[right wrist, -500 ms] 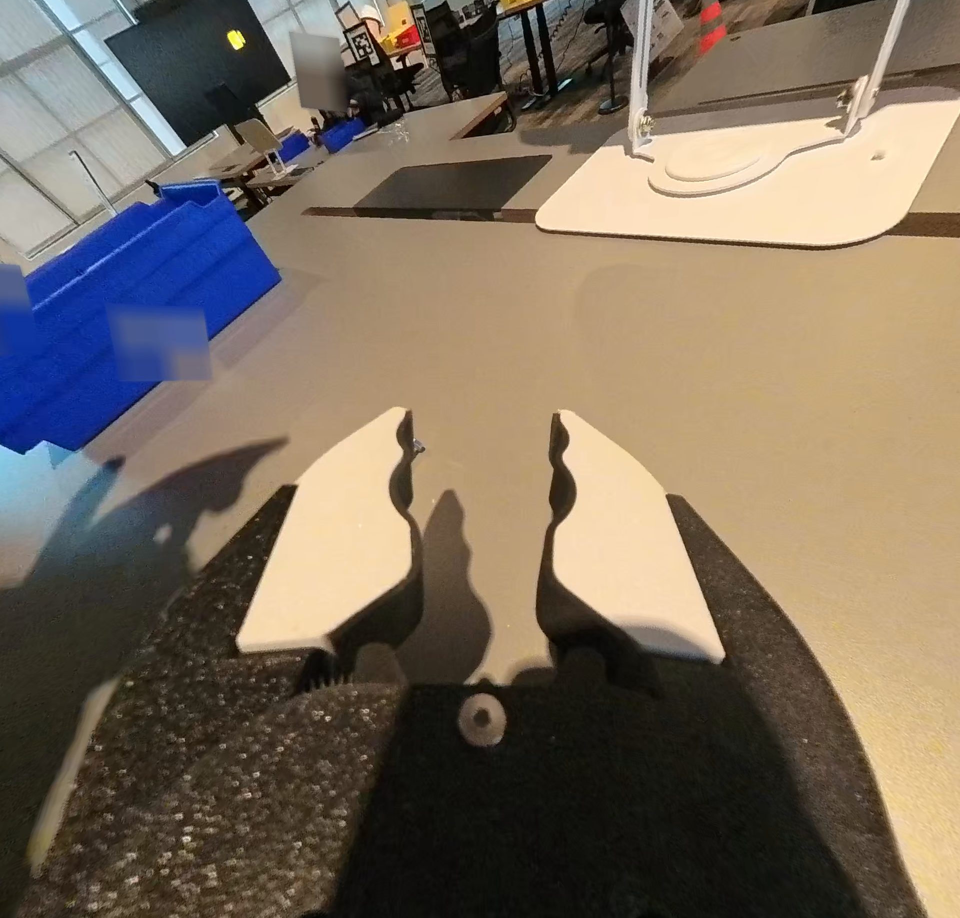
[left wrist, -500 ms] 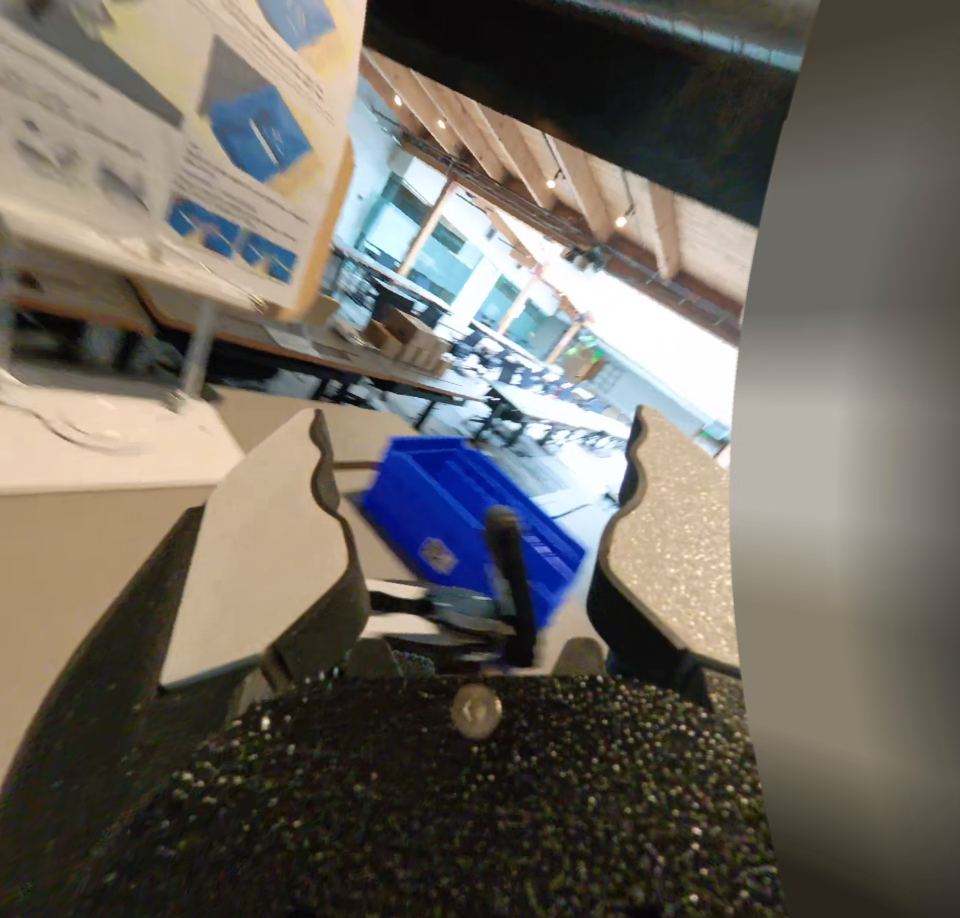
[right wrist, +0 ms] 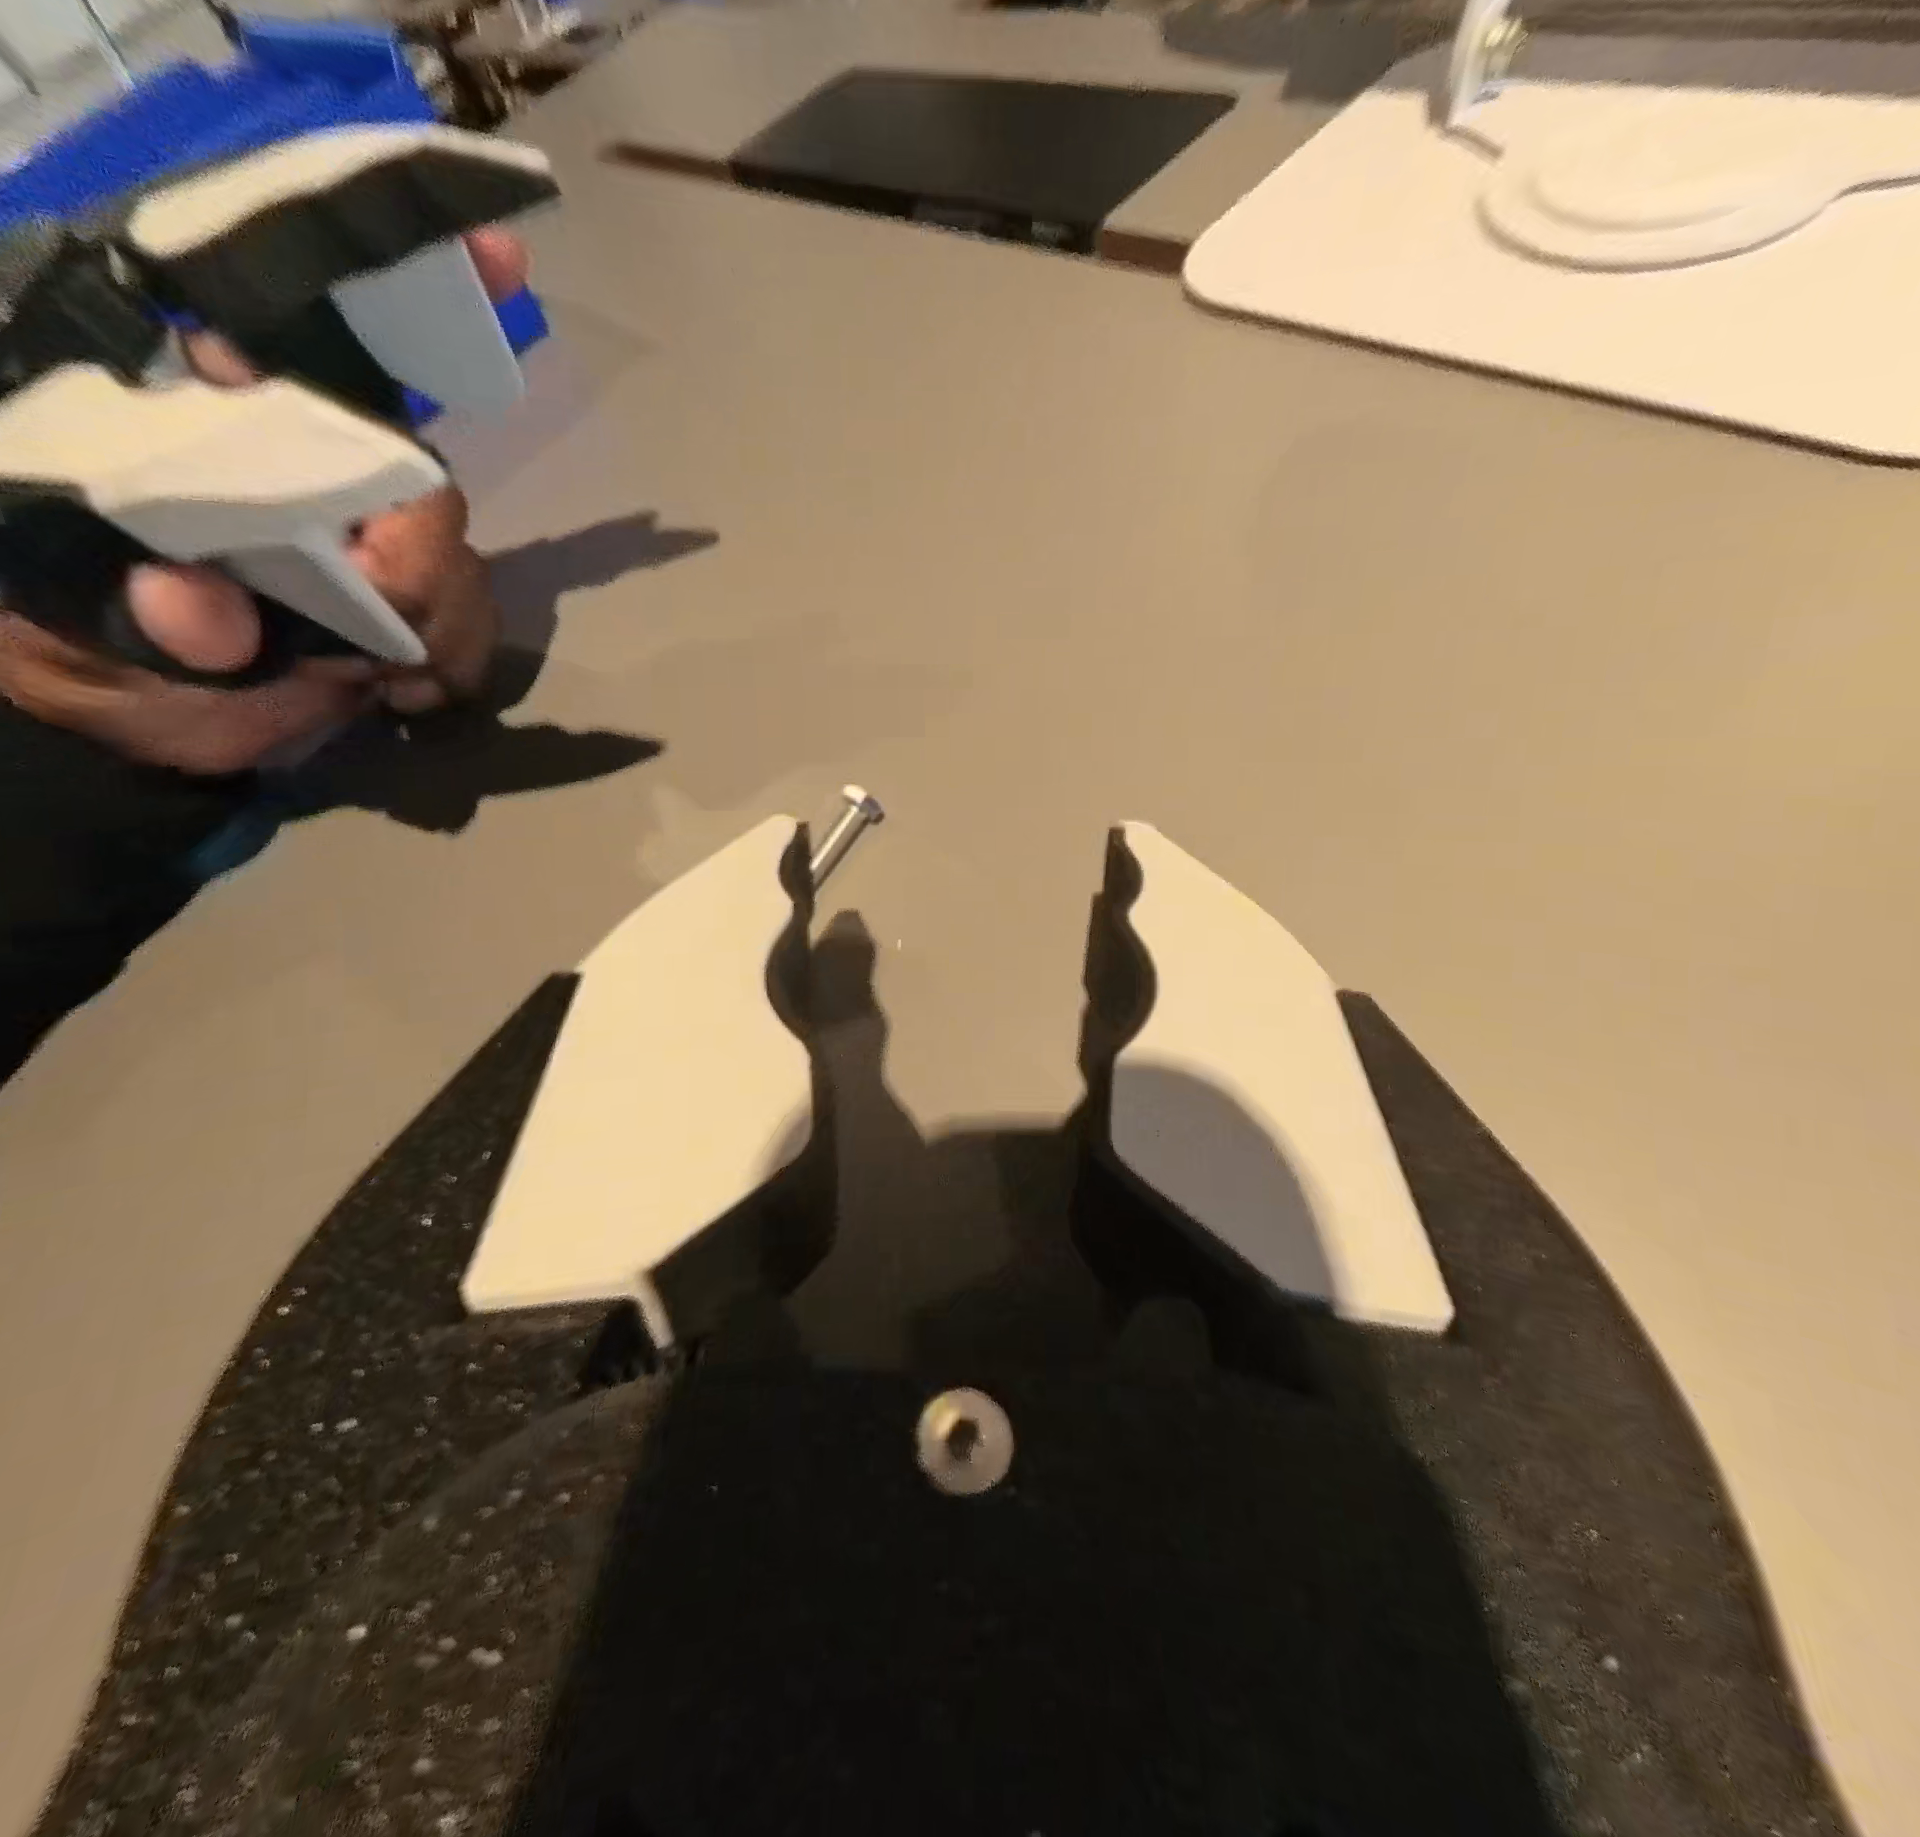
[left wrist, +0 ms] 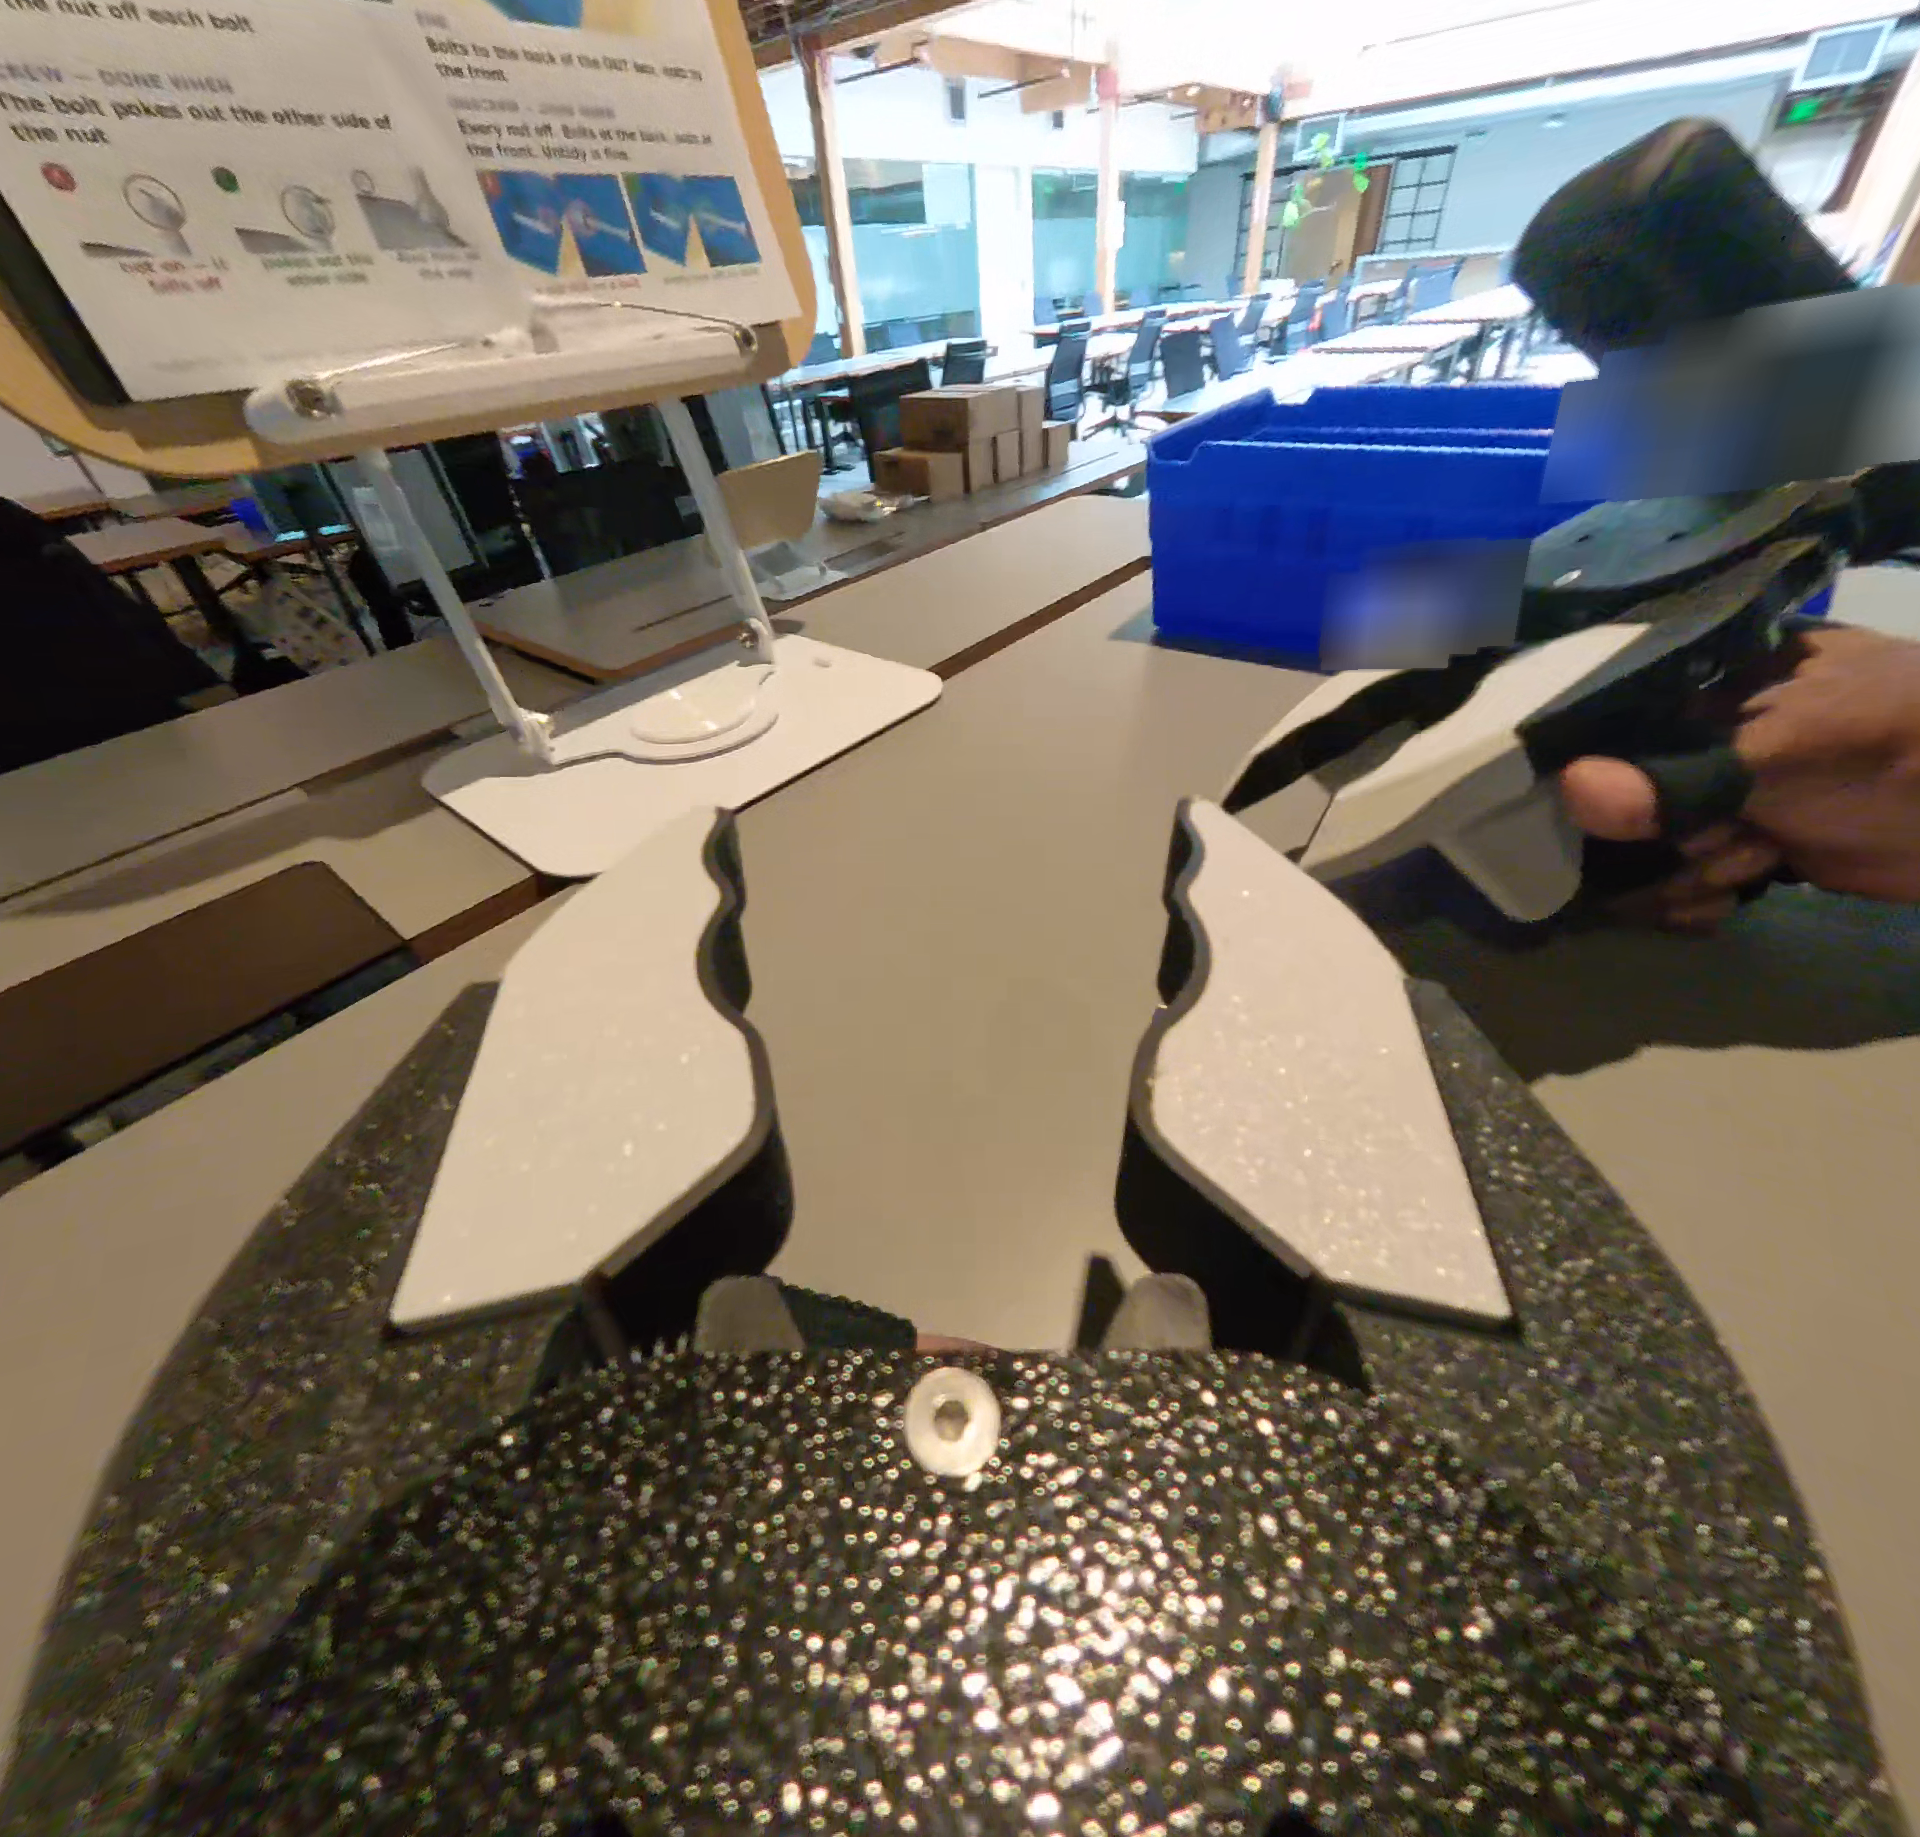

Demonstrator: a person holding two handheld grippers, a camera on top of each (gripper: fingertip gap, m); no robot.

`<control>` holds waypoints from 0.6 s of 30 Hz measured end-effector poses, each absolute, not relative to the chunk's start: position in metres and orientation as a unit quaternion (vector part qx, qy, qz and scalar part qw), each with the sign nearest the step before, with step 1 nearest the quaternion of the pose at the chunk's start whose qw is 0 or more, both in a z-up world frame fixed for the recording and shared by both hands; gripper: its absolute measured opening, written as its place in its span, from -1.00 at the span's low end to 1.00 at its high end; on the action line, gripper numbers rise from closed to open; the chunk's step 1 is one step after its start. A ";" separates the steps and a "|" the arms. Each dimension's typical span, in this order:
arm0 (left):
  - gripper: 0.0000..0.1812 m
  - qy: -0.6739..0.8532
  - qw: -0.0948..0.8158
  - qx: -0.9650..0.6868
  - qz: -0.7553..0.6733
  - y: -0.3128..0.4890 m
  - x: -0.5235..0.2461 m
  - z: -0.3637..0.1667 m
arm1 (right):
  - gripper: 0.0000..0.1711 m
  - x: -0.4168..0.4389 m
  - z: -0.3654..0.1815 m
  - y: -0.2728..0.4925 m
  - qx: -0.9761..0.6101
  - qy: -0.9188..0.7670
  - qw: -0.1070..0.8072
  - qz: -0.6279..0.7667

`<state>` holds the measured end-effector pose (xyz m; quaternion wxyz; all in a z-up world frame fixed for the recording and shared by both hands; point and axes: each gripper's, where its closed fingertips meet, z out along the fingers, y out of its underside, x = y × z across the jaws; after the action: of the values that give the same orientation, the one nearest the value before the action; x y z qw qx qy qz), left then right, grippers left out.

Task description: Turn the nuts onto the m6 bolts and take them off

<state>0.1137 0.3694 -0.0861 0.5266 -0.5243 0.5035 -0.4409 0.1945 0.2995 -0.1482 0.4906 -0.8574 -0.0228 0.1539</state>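
A silver bolt (right wrist: 847,833) lies on the grey table (right wrist: 1195,592) in the right wrist view. It sits just off the left fingertip of my right gripper (right wrist: 956,837), which is open and empty, low over the table. My left gripper (left wrist: 956,831) is open and empty, with only bare table (left wrist: 956,1008) between its fingers. The right gripper (left wrist: 1278,821), held by a hand, shows at the right of the left wrist view. The left gripper (right wrist: 488,327), blurred, shows at the left of the right wrist view. I see no nut.
A white stand base (left wrist: 686,748) carries a tilted board with an instruction sheet (left wrist: 312,177) at the back left. The base also shows at the right wrist view's upper right (right wrist: 1558,281). A blue bin (left wrist: 1351,499) stands at the back. A black panel (right wrist: 977,156) is set in the table.
My left gripper has swung down from pointing at the ceiling to level over the table. My right gripper has opened wider and dropped closer to the bolt.
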 end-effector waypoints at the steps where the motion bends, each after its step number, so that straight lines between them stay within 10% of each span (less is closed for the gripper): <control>1: -0.15 0.500 0.525 -0.525 -0.446 0.370 0.113 -0.085 | -0.35 0.191 -0.153 0.299 -0.866 -0.035 0.475 0.151; 11: -0.21 0.504 0.522 -0.529 -0.440 0.370 0.114 -0.088 | -0.39 0.149 -0.185 0.303 -0.918 -0.123 0.365 0.096; 18: -0.27 0.546 0.500 -0.534 -0.409 0.362 0.121 -0.101 | -0.93 0.145 -0.188 0.311 -0.903 -0.218 0.357 0.102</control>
<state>0.1206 0.3622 -0.1014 0.4995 -0.5337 0.5464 -0.4088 0.1448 0.3109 -0.1882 0.3569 -0.9026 -0.2183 0.1018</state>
